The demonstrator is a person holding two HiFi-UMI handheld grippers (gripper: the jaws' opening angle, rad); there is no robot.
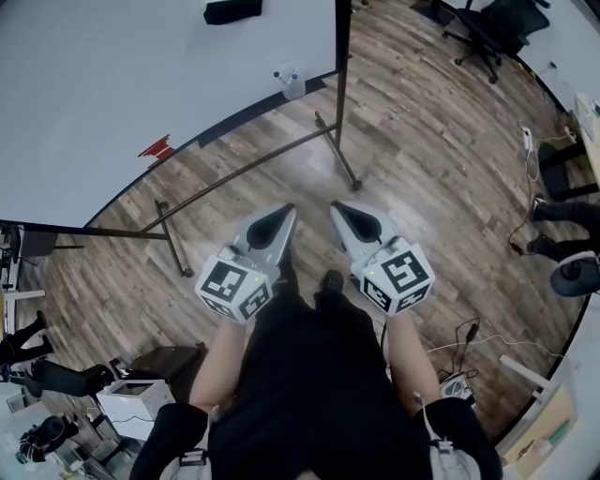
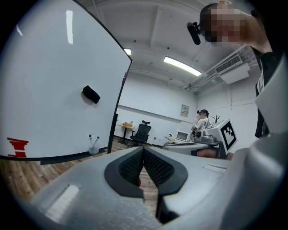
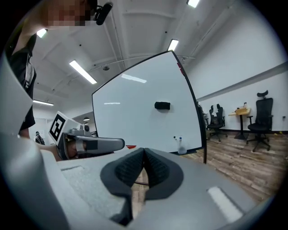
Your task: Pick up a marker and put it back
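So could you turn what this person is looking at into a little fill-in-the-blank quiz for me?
1. The left hand-held gripper and the right hand-held gripper are both ____, with nothing in them.
2. The markers stand in a clear cup at the bottom edge of the ____.
3. The small drawing on that same surface is ____.
4. The eraser stuck higher up on it is ____.

Missing words: shut; whiteboard; red; black.
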